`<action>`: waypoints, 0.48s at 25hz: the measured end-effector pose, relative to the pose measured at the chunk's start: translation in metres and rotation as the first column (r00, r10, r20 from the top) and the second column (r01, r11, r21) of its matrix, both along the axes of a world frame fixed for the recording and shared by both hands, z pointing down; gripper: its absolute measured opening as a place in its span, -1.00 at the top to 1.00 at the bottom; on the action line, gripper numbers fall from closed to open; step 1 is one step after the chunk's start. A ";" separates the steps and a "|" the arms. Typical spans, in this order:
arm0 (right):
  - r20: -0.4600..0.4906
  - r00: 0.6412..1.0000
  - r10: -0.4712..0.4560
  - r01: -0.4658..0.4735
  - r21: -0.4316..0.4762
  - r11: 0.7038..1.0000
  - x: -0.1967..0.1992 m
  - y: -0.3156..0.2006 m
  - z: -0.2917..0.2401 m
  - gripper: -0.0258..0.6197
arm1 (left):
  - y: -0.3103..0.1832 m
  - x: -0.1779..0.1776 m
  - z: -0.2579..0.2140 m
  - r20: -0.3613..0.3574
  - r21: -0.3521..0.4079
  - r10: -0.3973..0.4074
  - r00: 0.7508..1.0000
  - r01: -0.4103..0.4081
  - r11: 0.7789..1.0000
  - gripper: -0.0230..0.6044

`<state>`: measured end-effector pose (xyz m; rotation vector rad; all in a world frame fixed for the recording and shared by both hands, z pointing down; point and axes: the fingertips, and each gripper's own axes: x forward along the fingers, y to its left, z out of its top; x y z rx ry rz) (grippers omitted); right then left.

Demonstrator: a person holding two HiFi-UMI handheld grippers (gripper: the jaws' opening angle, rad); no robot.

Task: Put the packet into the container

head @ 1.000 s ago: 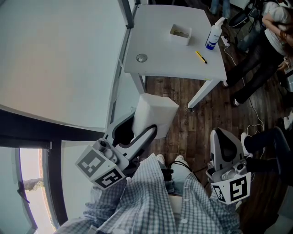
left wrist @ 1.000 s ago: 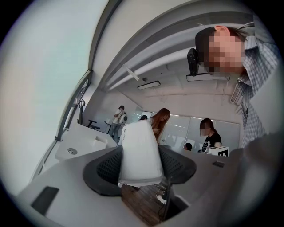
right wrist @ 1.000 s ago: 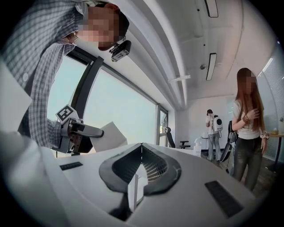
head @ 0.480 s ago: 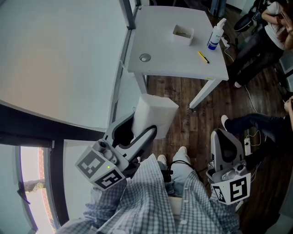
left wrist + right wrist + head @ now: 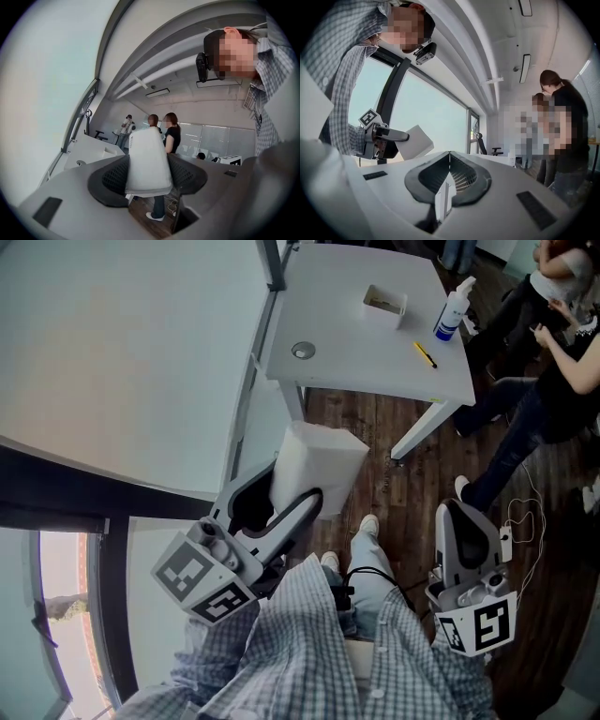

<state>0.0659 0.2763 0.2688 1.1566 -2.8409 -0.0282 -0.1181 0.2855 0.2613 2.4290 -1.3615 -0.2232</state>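
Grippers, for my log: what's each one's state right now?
Left gripper: closed on the white packet.
Right gripper: jaws closed, nothing between them.

Both my left claw (image 5: 279,505) and right claw (image 5: 461,521) are pale grey shells with black mesh pads. The left cube (image 5: 202,579) and right cube (image 5: 480,626) bear black-and-white square markers. I wear a long-sleeved blue-and-white checked shirt (image 5: 300,657), pale trousers (image 5: 373,582), white shoes (image 5: 367,523) and a black head camera (image 5: 202,67); a thin black cable (image 5: 366,569) crosses the trousers
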 end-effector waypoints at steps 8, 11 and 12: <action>0.011 0.999 -0.042 0.042 -0.001 0.999 -0.002 -0.015 0.002 0.88 | -0.003 -0.003 -0.001 0.021 0.000 -0.041 0.999 0.041 0.999 0.11; 0.015 0.998 -0.055 0.055 -0.004 0.998 -0.003 -0.031 0.003 0.88 | -0.016 -0.002 -0.002 0.021 0.001 -0.053 0.998 0.053 0.999 0.11; 0.016 0.998 -0.059 0.059 -0.008 0.998 -0.002 -0.040 0.004 0.88 | -0.024 -0.001 -0.001 0.020 -0.002 -0.055 0.998 0.055 0.998 0.11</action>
